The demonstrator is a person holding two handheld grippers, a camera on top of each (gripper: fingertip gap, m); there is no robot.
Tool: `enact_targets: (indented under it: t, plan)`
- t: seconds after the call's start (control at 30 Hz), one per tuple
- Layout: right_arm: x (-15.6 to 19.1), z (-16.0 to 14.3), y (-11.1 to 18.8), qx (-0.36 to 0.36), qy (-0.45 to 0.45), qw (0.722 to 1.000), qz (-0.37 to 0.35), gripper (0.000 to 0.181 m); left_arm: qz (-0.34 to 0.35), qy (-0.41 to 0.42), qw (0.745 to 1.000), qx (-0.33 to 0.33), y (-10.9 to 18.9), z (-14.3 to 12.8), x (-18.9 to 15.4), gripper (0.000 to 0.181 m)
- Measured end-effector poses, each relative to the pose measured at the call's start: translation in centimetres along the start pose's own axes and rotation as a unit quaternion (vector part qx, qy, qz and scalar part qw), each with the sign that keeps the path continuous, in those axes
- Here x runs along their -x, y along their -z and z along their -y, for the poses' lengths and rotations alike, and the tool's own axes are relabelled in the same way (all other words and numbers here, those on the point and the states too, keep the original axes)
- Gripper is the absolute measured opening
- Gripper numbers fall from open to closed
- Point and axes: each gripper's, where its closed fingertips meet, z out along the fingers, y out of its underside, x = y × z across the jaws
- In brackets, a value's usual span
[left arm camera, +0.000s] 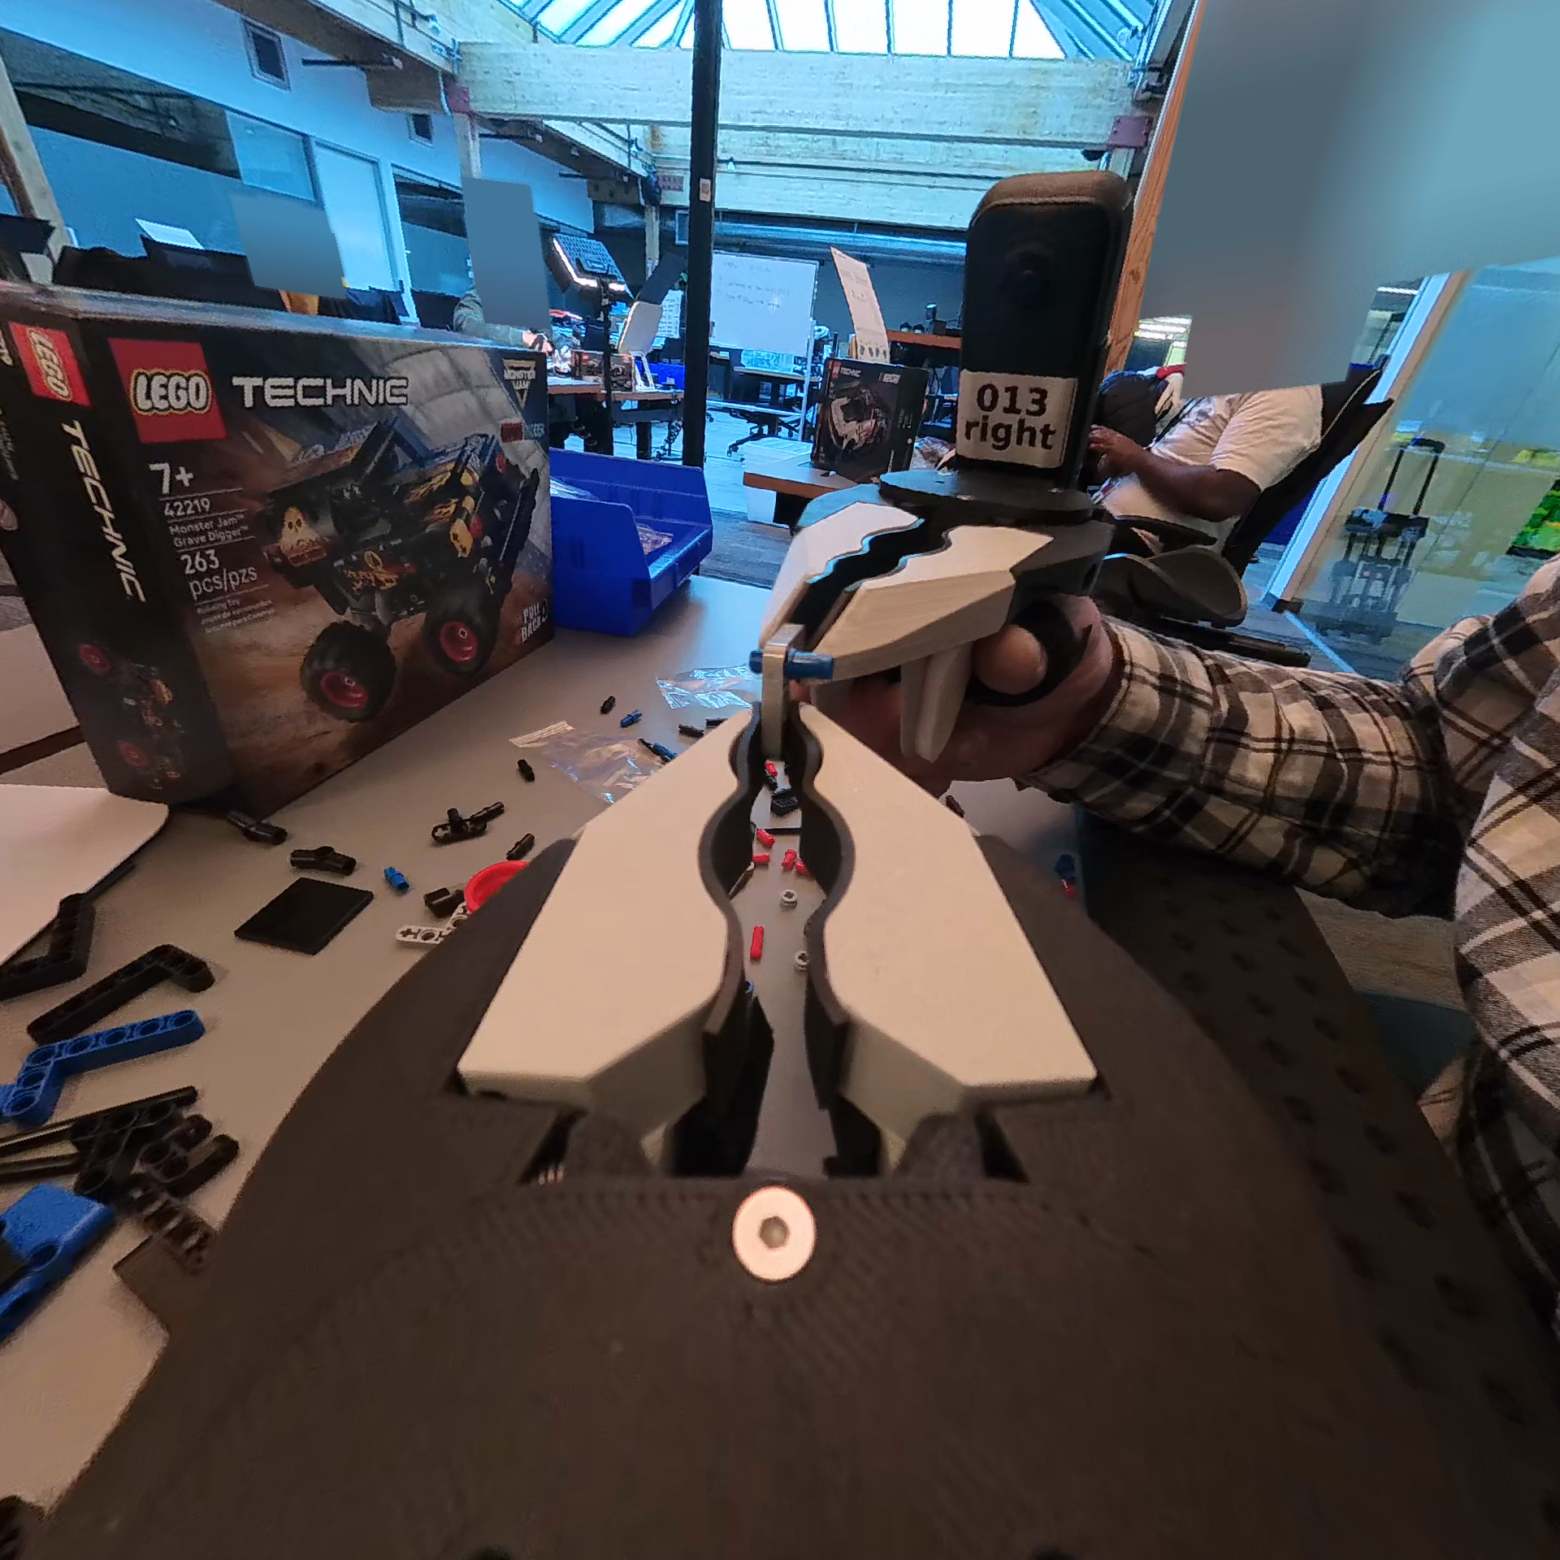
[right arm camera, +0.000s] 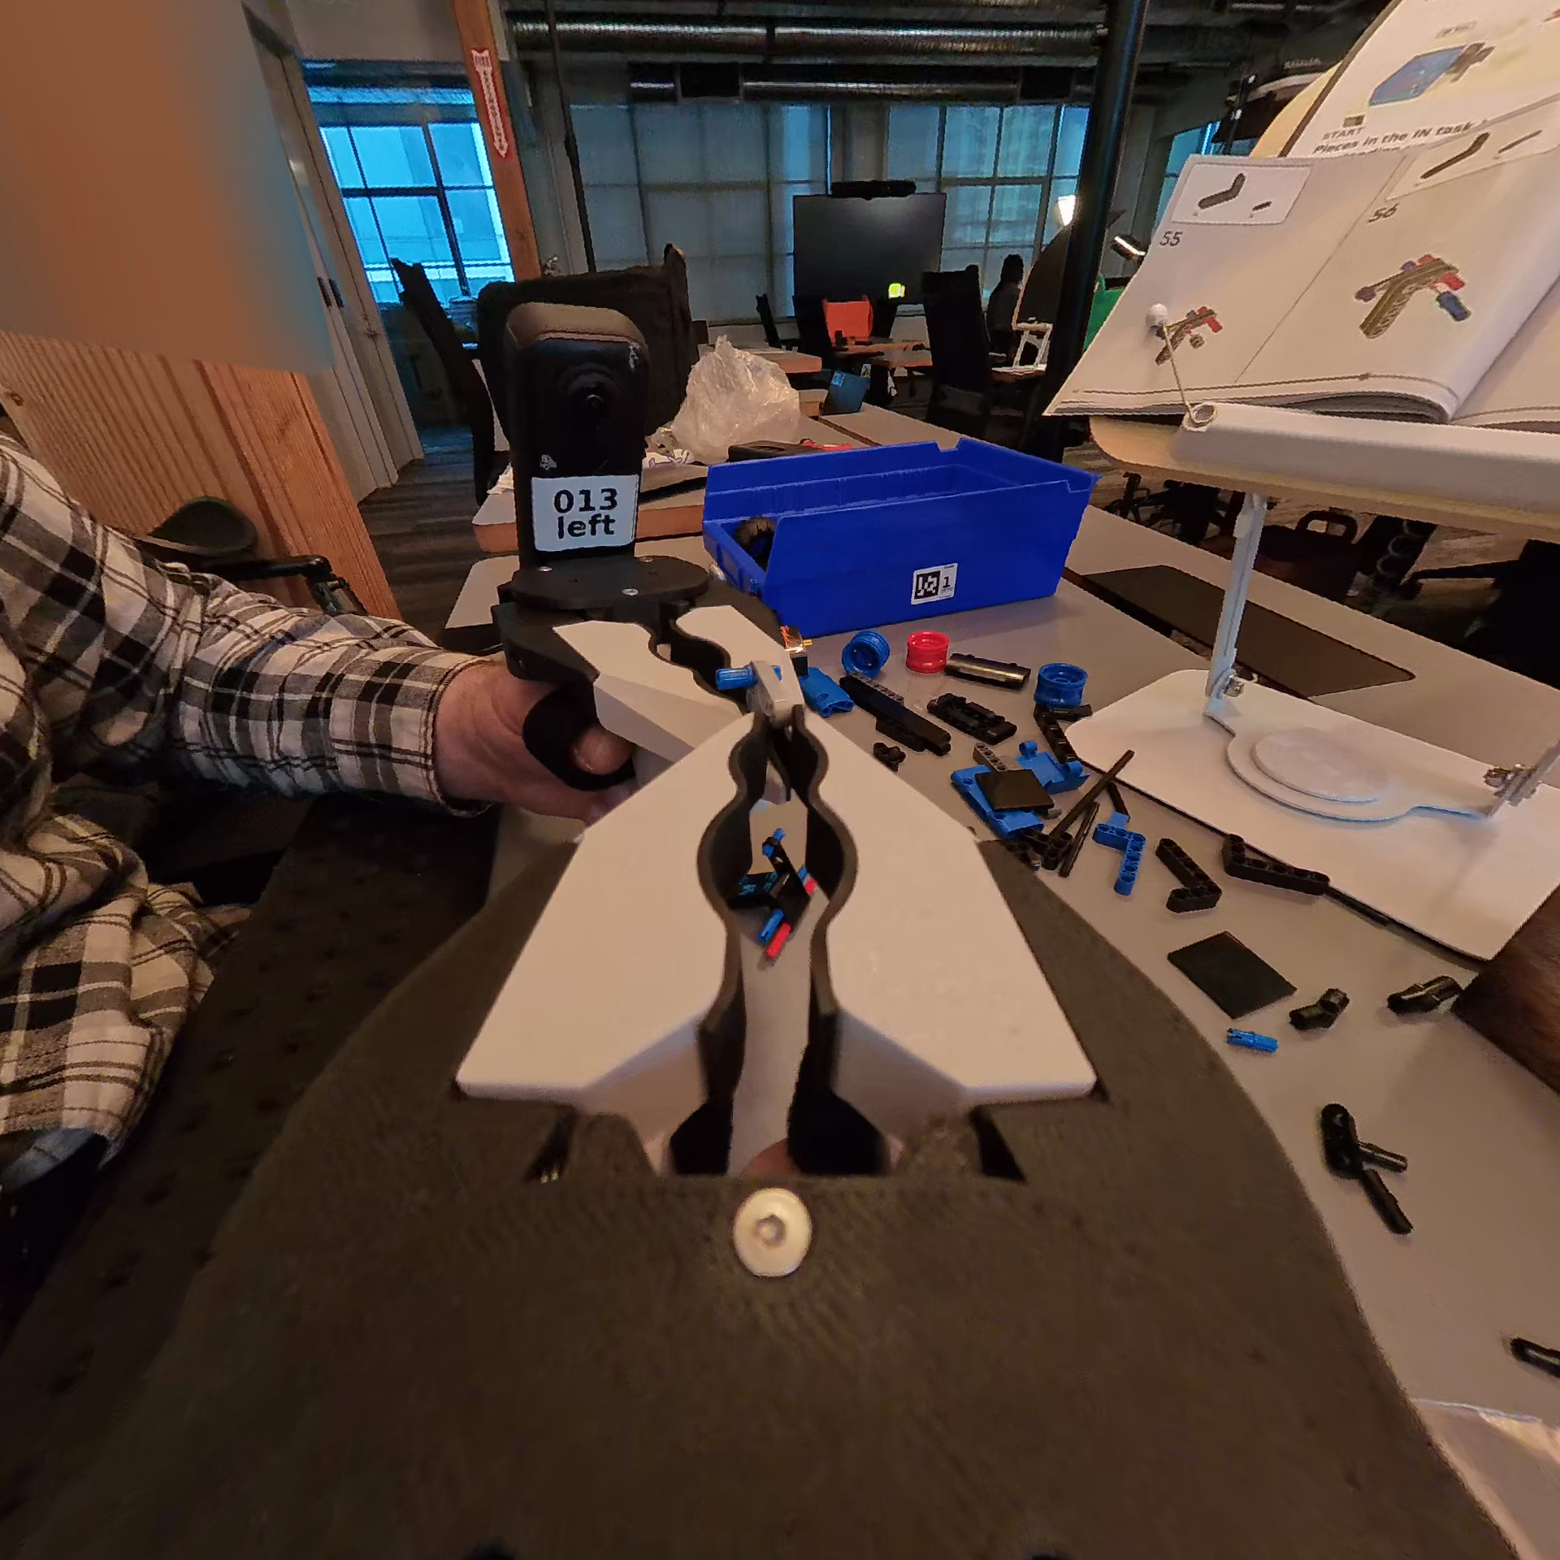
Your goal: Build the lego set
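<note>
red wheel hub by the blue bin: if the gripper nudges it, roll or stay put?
The red wheel hub looks short, round and flanged, resting on a flat end, so a light nudge would probably slide it. Tipped onto its rim it would likely roll across the smooth grey table. It looks like hard, light plastic, and the curved wall may slip from a gripper pinch.

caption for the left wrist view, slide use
Left tongs grip a grey beam upright while right tongs hold a blue pin at its hole, above the parts-strewn table.

grippers: white fingers (left arm camera: 650, 912), black wavy pads, black textured bodies, silver screw (left arm camera: 773, 1233) | sleeves (right arm camera: 211, 692): black-and-white plaid
</note>
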Motion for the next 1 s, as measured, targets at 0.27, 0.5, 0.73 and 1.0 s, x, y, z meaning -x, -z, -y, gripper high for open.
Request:
enact_targets:
  t: [0.27, 0.5, 0.73, 1.0]
  plan:
    - [0.0, -0.4, -0.1, 0.012, 0.011, 1.0, -0.003, 0.012, 0.001, -0.025, 1.0, 0.011, 0.2, -0.1, -0.1, 0.0]
    - [0.4, -1.0, -0.1, 0.034, 0.04, 0.999, 0.001, 0.002, 0.025, -0.122, 0.991, 0.046, 0.4, -0.8, 0.1, 0.001]
    - [1.0, -1.4, -0.3, 0.049, 0.103, 0.993, -0.004, 0.001, 0.078, -0.292, 0.95, 0.077, 1.1, -0.7, 0.4, 0.0]
    - [1.7, -1.3, -0.4, 0.048, 0.148, 0.988, -0.003, 0.012, 0.067, -0.299, 0.948, 0.086, 1.2, -1.0, 0.1, 0.0]
